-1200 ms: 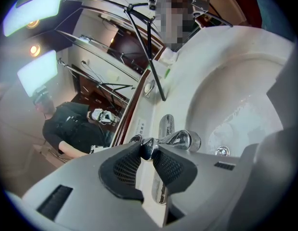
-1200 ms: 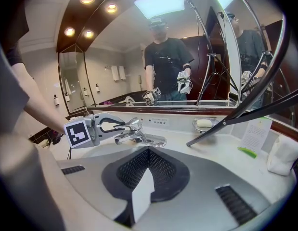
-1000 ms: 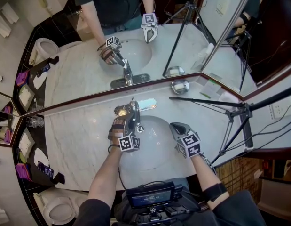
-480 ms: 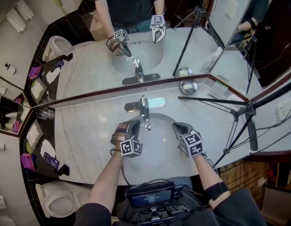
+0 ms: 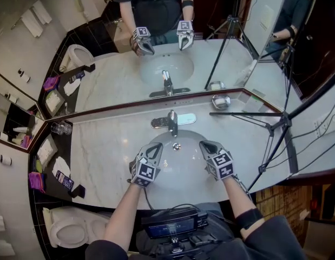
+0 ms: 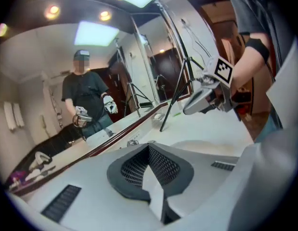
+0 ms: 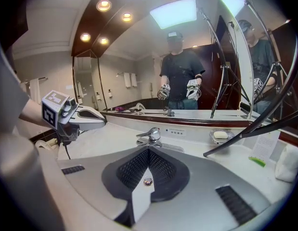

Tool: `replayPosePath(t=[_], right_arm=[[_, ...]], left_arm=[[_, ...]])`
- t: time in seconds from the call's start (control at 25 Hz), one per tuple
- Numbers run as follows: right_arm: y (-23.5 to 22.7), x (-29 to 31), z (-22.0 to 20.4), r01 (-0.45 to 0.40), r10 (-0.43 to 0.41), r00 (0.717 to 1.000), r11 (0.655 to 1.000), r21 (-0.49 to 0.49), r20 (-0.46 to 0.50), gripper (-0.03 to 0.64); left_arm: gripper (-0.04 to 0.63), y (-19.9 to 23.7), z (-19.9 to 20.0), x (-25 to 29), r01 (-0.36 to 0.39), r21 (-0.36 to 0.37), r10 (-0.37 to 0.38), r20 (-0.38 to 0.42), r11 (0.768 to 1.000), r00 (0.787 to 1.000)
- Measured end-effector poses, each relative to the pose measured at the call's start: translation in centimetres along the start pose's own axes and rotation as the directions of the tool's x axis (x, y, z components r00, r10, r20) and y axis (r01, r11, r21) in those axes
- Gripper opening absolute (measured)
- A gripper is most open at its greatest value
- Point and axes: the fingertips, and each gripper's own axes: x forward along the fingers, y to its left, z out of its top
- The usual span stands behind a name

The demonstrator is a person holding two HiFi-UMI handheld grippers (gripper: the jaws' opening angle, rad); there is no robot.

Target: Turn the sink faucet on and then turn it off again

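The chrome faucet (image 5: pixel 171 122) stands at the back of the white sink basin (image 5: pixel 181 169), lever down the middle; no water runs from it. My left gripper (image 5: pixel 157 147) hangs over the basin's front left, clear of the faucet, its jaws closing to a shut with nothing between them. My right gripper (image 5: pixel 204 144) hovers shut and empty over the basin's right side. The right gripper view shows the faucet (image 7: pixel 149 134) straight ahead and the left gripper (image 7: pixel 104 121) at its left. The left gripper view looks along the counter past the right gripper (image 6: pixel 186 111).
A wall mirror (image 5: pixel 156 42) runs behind the marble counter (image 5: pixel 102 150). A soap dish (image 5: pixel 221 101) sits at the back right, and a black tripod (image 5: pixel 275 126) leans over the counter's right end. A glass (image 5: pixel 61 128) stands far left. A toilet (image 5: pixel 70 234) is below left.
My left gripper let go of the faucet lever, drew back toward the basin's front and rolled, its jaws closing. The right gripper shifted only slightly.
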Motion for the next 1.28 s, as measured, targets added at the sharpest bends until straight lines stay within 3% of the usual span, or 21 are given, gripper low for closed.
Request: replayPosePath(t=[0.2, 0.36, 0.6, 1.08, 1.28], right_arm=[[0.2, -0.9, 0.4, 0.019, -0.019, 1.0, 1.0, -0.009, 0.009, 0.02], [0.4, -1.5, 0.7, 0.029, -0.029, 0.999, 0.999, -0.017, 0.018, 0.02], [0.8, -2.0, 0.4, 0.026, -0.026, 1.0, 0.999, -0.027, 0.011, 0.02], [1.5, -2.2, 0.0, -0.006, 0.006, 1.0, 0.998, -0.067, 0.011, 0.02], [2.0, -1.3, 0.7, -0.004, 0.001, 1.0, 0.986, -0.166, -0.015, 0.021]], left_arm=[[0.0, 0.2, -0.8, -3.4, 0.062, -0.192, -0.059, 0.021, 0.979, 0.998], [0.0, 1.4, -1.7, -6.1, 0.029, -0.353, -0.015, 0.044, 0.935, 0.999], [0.0, 2.2, -2.6, -8.6, -0.004, -0.484, 0.046, 0.075, 0.875, 0.996], [0.0, 0.9, -2.7, -9.2, -0.048, -0.489, 0.076, 0.037, 0.871, 0.996], [0.0, 1.3, -3.3, -9.4, -0.067, -0.52, 0.093, 0.023, 0.851, 0.995]])
